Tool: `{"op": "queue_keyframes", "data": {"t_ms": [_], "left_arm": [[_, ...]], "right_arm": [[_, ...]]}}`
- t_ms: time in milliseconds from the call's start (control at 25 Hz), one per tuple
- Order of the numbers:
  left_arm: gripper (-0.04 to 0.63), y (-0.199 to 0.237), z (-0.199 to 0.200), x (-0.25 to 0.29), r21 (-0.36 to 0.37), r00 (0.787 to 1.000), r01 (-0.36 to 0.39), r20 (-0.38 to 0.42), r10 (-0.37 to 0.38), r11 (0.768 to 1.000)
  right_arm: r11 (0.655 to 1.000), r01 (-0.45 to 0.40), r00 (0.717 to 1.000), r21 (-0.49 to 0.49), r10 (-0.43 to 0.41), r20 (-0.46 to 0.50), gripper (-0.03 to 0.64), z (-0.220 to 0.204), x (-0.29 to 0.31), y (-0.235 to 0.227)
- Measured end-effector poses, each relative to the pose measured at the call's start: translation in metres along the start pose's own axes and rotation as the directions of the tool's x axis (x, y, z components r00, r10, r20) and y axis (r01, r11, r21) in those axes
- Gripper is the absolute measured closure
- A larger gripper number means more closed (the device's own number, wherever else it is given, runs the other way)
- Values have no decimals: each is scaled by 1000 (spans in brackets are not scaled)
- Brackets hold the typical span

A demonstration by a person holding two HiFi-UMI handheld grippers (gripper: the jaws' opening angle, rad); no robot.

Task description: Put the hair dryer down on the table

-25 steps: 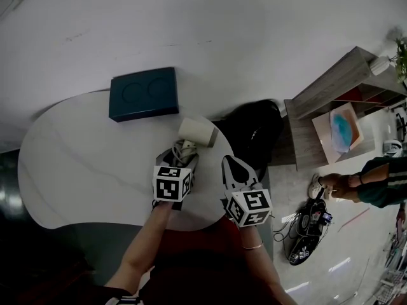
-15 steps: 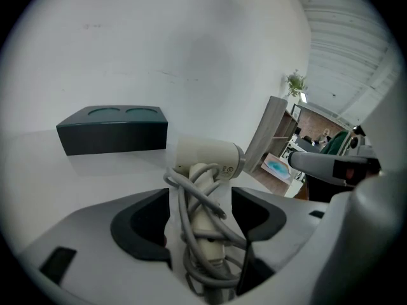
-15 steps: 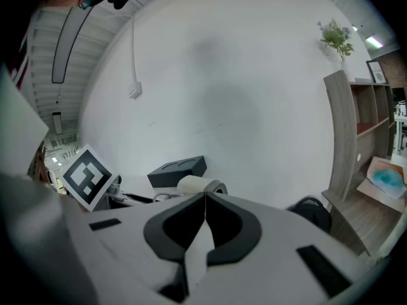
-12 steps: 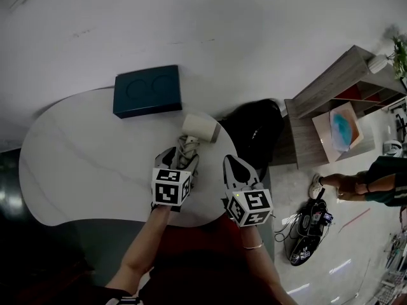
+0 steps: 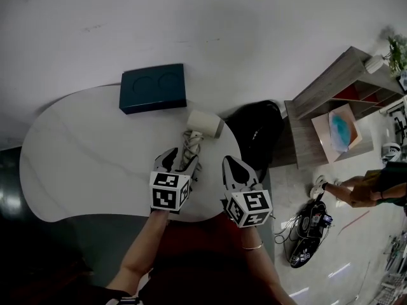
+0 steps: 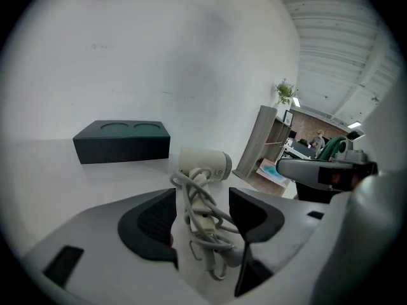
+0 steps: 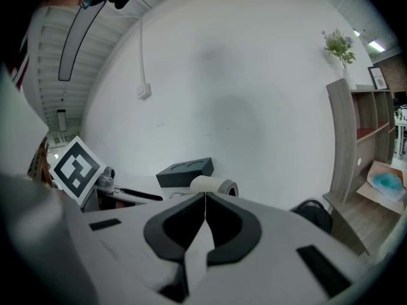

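Since the hair dryer (image 5: 202,124) looked to be lying on the table (image 5: 82,151), with my left gripper (image 5: 181,159) spread either side of its wrapped cord (image 6: 202,216), I judged the set-down nearly finished. The next move needed a straight pull-back toward 6 o'clock, since the loops could snag a jaw. A dark box (image 5: 153,88) sat at 11 o'clock, well apart, and my right gripper (image 5: 236,168) was pressed together, empty.
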State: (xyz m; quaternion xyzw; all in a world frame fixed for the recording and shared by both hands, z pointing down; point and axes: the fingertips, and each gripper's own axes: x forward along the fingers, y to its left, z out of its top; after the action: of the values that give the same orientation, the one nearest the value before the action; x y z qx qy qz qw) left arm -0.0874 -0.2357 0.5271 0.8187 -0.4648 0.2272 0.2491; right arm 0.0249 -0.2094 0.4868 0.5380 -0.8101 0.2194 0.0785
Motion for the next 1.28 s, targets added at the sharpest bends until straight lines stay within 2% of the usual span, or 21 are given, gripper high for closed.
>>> {"op": "queue_keyframes", "data": {"t_ms": [320, 480, 840, 1280], "left_arm": [[387, -2, 9, -30, 21, 997, -2, 73, 1, 1000], [445, -2, 14, -51, 13, 992, -6, 122, 4, 1000], [522, 2, 13, -96, 30, 980, -38, 199, 32, 999], [563, -2, 13, -142, 29, 960, -66, 273, 55, 997]], "right_arm": [[1000, 3, 1000, -11, -3, 23, 601, -1, -14, 17], [1000, 14, 999, -17, -13, 44, 601, -1, -25, 25], [999, 32, 993, -8, -31, 110, 601, 2, -53, 46], [1000, 4, 983, -28, 1, 185, 601, 19, -83, 69]]}}
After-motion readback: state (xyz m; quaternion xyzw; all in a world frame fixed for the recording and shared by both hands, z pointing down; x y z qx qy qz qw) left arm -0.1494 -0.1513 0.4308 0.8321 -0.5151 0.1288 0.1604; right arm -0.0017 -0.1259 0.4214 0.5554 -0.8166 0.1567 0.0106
